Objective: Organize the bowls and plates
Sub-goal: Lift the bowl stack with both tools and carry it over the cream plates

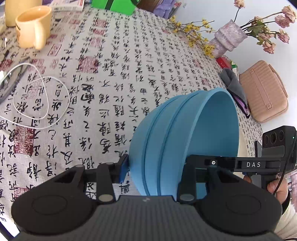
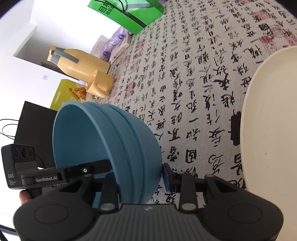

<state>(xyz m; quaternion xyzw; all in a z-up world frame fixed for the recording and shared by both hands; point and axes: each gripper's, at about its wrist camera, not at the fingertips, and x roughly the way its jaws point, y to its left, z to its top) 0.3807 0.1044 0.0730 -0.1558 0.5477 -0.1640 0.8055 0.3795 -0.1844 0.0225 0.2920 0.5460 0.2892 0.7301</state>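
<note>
A stack of blue bowls (image 1: 167, 140) is held above the calligraphy tablecloth by both grippers. My left gripper (image 1: 157, 170) is shut on the stack's wall, one finger outside, one inside. My right gripper (image 2: 137, 176) is shut on the opposite side of the same blue bowls (image 2: 115, 140), one finger inside, one blue-padded finger outside. The other gripper's body shows in each view, at the right of the left wrist view (image 1: 259, 163) and at the left of the right wrist view (image 2: 37, 176). A cream plate (image 2: 272, 120) lies on the table at the right.
A yellow mug (image 1: 33, 26), a white cable loop (image 1: 40, 103), a vase with flowers (image 1: 228, 37), a pink bag (image 1: 263, 90) and a grey cloth (image 1: 233, 83) sit around the table. A yellow kettle (image 2: 74, 63) and green box (image 2: 126, 13) stand at the far edge.
</note>
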